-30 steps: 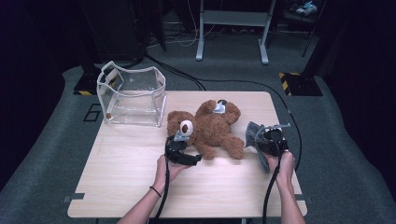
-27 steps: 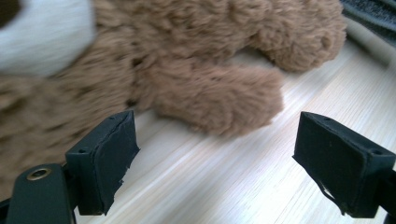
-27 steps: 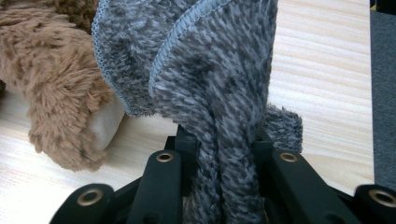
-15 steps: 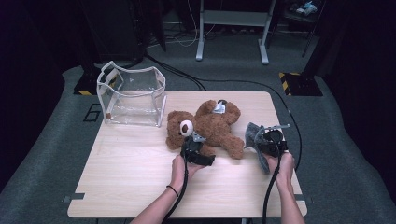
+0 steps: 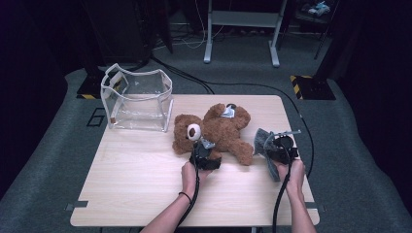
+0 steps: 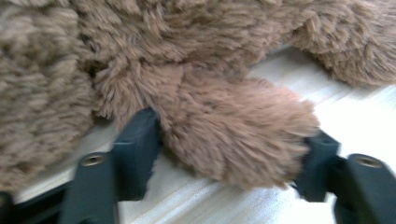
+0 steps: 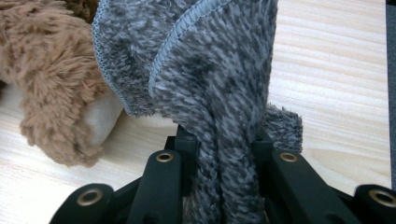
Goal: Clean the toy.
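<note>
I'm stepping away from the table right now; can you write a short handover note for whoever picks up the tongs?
Left tongs: jaws have just been closing around the teddy bear's near paw; both pads touch the fur, grip looks not yet firm.
Right tongs: shut on the bunched grey cloth, held beside the bear's leg.
Bear lies on the wooden table, middle right; the clear bag stands open at the back left.
Done: cloth picked up, paw straddled.
Left: probably secure the paw; what the cloth goes on or into I cannot tell.
</note>
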Action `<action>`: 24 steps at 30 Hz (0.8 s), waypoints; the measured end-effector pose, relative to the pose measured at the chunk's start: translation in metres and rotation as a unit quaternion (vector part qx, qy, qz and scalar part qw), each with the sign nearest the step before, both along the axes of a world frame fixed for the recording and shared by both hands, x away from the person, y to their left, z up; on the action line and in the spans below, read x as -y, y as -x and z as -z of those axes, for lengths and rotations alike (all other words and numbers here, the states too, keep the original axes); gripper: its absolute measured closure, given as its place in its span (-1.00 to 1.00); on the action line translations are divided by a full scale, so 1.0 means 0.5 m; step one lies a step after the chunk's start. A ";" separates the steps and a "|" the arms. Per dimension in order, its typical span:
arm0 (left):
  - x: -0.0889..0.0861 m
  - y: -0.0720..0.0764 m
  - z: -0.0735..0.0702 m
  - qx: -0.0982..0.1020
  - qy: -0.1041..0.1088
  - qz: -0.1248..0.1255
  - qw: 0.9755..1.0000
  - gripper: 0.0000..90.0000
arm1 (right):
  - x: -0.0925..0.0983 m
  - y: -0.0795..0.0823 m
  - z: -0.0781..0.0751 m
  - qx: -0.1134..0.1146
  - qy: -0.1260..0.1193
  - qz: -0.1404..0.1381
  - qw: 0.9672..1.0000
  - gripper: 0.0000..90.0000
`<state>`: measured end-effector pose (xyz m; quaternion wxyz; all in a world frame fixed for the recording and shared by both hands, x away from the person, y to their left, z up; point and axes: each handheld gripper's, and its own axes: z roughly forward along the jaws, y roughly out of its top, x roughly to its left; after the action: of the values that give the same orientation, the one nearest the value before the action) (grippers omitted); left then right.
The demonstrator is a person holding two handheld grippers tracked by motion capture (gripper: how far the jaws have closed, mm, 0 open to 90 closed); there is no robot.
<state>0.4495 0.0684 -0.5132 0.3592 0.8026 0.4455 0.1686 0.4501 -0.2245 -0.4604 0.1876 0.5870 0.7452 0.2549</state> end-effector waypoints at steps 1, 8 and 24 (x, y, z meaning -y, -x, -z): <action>-0.002 0.000 0.000 0.003 0.000 0.002 1.000 0.01 | -0.001 0.001 0.000 -0.003 -0.003 0.003 1.000 0.63; -0.020 -0.003 -0.005 0.009 0.000 0.022 1.000 0.50 | 0.003 0.002 0.003 -0.003 -0.004 0.004 1.000 0.63; -0.041 -0.011 -0.079 0.084 0.019 0.106 0.991 0.68 | 0.004 0.002 -0.003 0.004 -0.007 0.004 1.000 0.63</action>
<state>0.4551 0.0890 -0.4736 0.4265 0.8211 0.3292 0.1882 0.4489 -0.2266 -0.4592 0.1876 0.5906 0.7398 0.2620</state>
